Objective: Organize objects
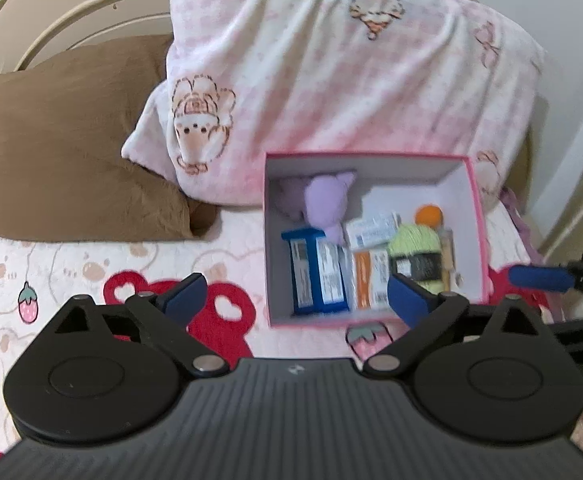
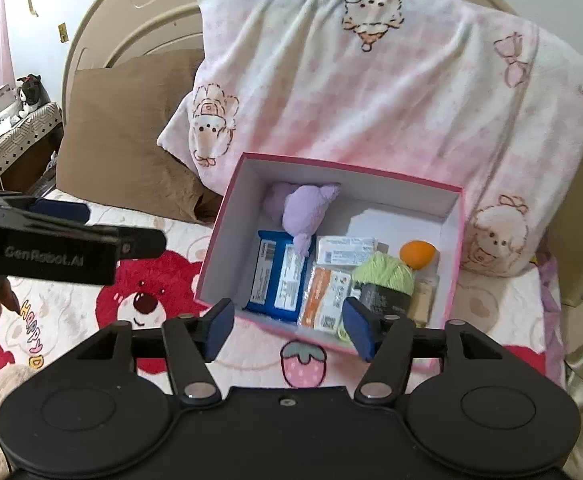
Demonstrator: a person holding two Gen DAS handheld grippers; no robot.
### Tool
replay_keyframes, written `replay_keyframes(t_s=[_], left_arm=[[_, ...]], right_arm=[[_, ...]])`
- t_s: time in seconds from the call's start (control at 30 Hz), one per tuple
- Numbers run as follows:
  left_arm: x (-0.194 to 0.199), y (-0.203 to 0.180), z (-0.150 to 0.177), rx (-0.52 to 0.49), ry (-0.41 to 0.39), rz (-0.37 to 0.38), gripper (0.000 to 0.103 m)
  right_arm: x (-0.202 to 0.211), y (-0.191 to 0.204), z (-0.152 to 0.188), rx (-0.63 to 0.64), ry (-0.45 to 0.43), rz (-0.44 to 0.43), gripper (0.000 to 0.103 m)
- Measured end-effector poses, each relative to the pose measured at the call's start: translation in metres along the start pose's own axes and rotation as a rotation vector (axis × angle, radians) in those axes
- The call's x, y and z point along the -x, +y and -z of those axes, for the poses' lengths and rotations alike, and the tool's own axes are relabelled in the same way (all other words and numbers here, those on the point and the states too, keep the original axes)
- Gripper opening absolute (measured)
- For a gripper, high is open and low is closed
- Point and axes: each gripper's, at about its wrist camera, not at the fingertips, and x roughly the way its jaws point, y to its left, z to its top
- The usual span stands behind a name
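A pink box (image 1: pixel 479 216) (image 2: pixel 227 208) with a white inside stands on the bed in front of the pillow. In it lie a purple plush toy (image 1: pixel 327 200) (image 2: pixel 305 210), a blue packet (image 1: pixel 317 272) (image 2: pixel 277 276), an orange and white packet (image 1: pixel 371 280) (image 2: pixel 323 294), a white packet (image 1: pixel 373 230) (image 2: pixel 345 250), a green yarn ball (image 1: pixel 415 252) (image 2: pixel 385 278), an orange ball (image 1: pixel 429 214) (image 2: pixel 417 254) and a small bottle (image 2: pixel 423 296). My left gripper (image 1: pixel 295 300) is open and empty, just before the box's near wall. My right gripper (image 2: pixel 291 330) is open and empty at the box's near edge.
A pink and white printed pillow (image 1: pixel 331 60) (image 2: pixel 371 80) leans behind the box, with a brown pillow (image 1: pixel 71 140) (image 2: pixel 127 128) to its left. The bedspread (image 1: pixel 71 264) (image 2: pixel 151 292) has red bears and strawberries. A cluttered side table (image 2: pixel 15 128) stands far left.
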Motion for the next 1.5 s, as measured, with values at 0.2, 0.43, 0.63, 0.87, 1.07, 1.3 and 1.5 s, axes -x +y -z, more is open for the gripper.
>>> replay_keyframes(t_s=[0.2,0.43,0.63,0.87,1.07,1.3,1.5], left_arm=[[0.018,-0.003,0.023,-0.031,0.091,0.006,0.101],[0.028,-0.006,0.046,-0.048,0.136,0.008,0.101],[0.034,-0.005,0.060,-0.043,0.165,0.014,0.101],[0.038,-0.007,0.077,-0.062,0.182,-0.014,0.101],[0.039,-0.008,0.088,-0.081,0.184,-0.027,0.101],[0.037,0.001,0.094,-0.051,0.216,0.007,0.101],[0.035,0.008,0.097,-0.043,0.235,0.019,0.101]], right_arm=[[0.031,0.004,0.020,-0.028,-0.004,0.027,0.069],[0.047,0.009,0.042,-0.038,0.004,0.045,0.072],[0.054,0.014,0.055,-0.032,0.013,0.080,0.073],[0.058,0.012,0.068,-0.052,0.024,0.100,0.081],[0.055,0.013,0.080,-0.077,0.048,0.128,0.089],[0.052,0.014,0.090,-0.118,0.063,0.161,0.093],[0.049,0.013,0.095,-0.149,0.084,0.173,0.093]])
